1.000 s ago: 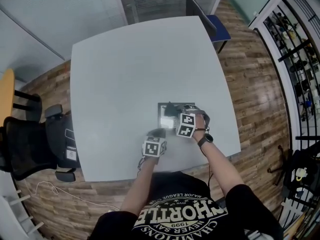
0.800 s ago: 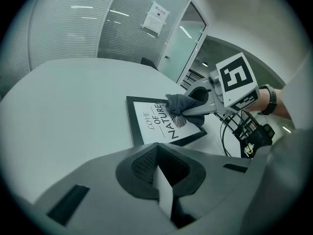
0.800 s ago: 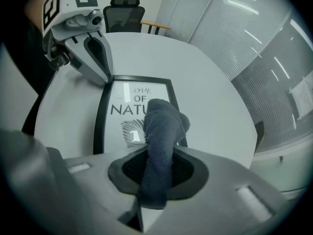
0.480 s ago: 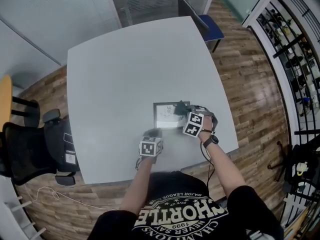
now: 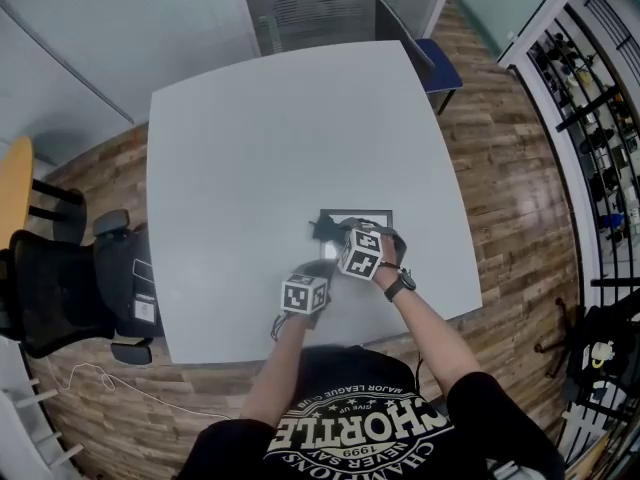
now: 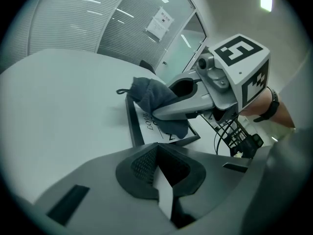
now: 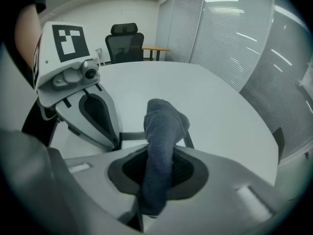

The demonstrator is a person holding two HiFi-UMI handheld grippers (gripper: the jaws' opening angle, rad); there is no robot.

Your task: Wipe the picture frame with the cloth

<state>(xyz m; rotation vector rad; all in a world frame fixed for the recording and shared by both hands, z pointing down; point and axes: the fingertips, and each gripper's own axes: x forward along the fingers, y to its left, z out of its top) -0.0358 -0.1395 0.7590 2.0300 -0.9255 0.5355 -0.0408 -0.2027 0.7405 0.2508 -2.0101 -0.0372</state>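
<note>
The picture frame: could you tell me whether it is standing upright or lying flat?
Lying flat: the picture frame rests face up on the table, beneath the cloth.

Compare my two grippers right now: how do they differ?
The right gripper is clamped on the cloth; the left gripper is shut on nothing. The right gripper holds the cloth over the picture frame; the left gripper sits short of the frame, above bare table. Both have their jaws together.

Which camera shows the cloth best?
The right gripper view: the cloth fills the middle, pinched in the right gripper. The left gripper view shows it sideways on the picture frame. The head view shows a tiny dark blob.
</note>
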